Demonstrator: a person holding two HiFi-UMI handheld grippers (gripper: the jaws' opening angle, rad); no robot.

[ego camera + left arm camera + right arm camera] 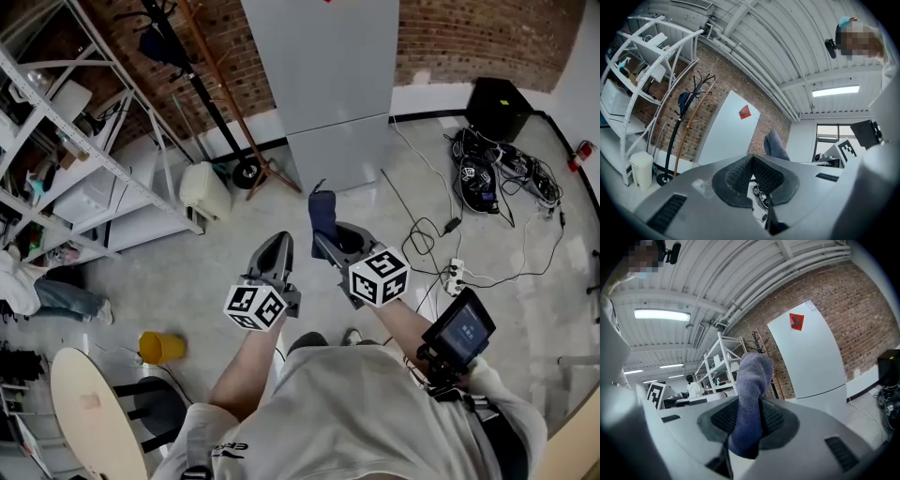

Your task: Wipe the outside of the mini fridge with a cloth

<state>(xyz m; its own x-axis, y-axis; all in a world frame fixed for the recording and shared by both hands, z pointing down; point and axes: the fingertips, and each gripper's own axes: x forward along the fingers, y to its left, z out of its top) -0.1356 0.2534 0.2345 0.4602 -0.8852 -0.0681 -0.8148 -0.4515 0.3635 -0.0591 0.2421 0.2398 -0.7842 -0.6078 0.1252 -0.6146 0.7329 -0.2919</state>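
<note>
I'm facing the tall pale grey fridge (328, 84), which stands against the brick wall with a small red sticker (796, 320) high on its door. The right gripper (330, 242) is clamped on a folded dark blue terry cloth (322, 212); in the right gripper view I see the cloth pinched between the two ribbed pads and sticking up past the tips. The cloth is in front of the fridge's lower part, near it but apart from it. The left gripper (275, 246) is further from the fridge than the right one, pads pressed together, nothing between them. Left of the fridge I see a black coat stand (211, 103), a small white bin (204, 187) and a white metal shelving rack (84, 141). Right of the fridge, a tangle of black cables (487, 173) lies on the floor. A yellow cup (161, 348) lies on the floor well away from the fridge, on the left-gripper side.
</note>
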